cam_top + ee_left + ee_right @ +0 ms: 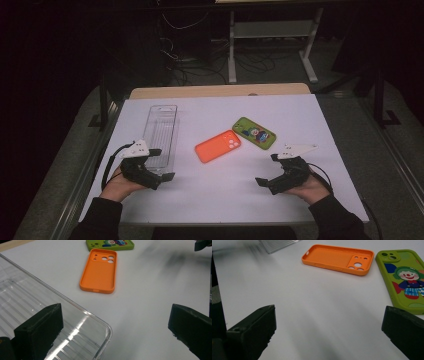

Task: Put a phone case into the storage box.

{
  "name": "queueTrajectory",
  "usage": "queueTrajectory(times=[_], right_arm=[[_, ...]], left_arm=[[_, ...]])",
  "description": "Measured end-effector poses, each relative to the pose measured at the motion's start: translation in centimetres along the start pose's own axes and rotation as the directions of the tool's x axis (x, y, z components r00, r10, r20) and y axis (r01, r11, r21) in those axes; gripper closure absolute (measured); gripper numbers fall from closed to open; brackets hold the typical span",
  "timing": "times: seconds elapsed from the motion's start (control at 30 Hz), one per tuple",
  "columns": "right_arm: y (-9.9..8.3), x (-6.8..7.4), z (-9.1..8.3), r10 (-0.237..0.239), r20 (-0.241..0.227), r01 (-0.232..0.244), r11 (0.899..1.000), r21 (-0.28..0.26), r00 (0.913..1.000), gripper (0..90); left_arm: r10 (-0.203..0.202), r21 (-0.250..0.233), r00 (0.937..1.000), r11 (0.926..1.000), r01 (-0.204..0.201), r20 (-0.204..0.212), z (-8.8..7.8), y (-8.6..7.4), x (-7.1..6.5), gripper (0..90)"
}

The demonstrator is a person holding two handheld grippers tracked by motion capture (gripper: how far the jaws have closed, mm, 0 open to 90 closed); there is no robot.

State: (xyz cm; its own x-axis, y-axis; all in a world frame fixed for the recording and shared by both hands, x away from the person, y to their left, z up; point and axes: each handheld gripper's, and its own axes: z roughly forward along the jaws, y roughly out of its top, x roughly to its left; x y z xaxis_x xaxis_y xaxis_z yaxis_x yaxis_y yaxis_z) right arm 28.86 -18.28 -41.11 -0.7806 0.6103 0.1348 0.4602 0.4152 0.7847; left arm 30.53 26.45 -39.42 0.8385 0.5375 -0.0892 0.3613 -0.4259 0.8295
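An orange phone case [218,146] lies hollow side up in the middle of the white table [220,200]. A green phone case [254,133] with a cartoon clown lies just to its right. A clear plastic tray [161,134] stands at the left. My left gripper [161,164] rests open at the tray's near end, one jaw over the tray's corner [37,305], nothing between its jaws. My right gripper [267,169] stands open and bare on the table at the right. It faces the orange case [337,258] and the green case [407,280].
The left gripper view has the orange case [100,271] ahead, the green case [110,244] beyond it, and bare table between the jaws [115,332]. A wooden strip [220,91] edges the table's far side. Desk legs and cables [235,55] lie beyond.
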Motion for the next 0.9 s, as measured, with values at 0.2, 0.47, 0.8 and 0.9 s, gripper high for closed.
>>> queueTrajectory(times=[0.2, 0.47, 0.8, 0.9], right_arm=[[0.0, 0.0, 0.1, 0.005, 0.005, -0.005, 1.000, 0.005, 1.0000, 0.0], [0.0, -0.2, 0.4, -0.003, 0.000, 0.003, 1.000, 0.014, 1.0000, 0.0], [-0.1, -0.1, 0.2, 0.004, 0.007, -0.004, 1.000, 0.019, 1.0000, 0.0], [0.0, 0.0, 0.3, -0.007, 0.001, 0.007, 1.000, 0.014, 1.0000, 0.0]], left_arm=[[-0.016, -0.006, 0.9997, 0.9998, 0.016, 0.017, 0.2, 0.7, -0.1, 0.0], [-0.012, -0.005, 0.9997, 0.9999, 0.012, 0.019, 1.2, 2.5, -0.4, 0.6], [-0.013, 0.002, 0.9992, 0.9999, 0.012, 0.039, 3.5, 4.7, -0.9, 10.6], [0.004, 0.021, 0.9996, 0.9998, -0.005, 0.028, 4.4, 5.5, -1.2, 14.8]])
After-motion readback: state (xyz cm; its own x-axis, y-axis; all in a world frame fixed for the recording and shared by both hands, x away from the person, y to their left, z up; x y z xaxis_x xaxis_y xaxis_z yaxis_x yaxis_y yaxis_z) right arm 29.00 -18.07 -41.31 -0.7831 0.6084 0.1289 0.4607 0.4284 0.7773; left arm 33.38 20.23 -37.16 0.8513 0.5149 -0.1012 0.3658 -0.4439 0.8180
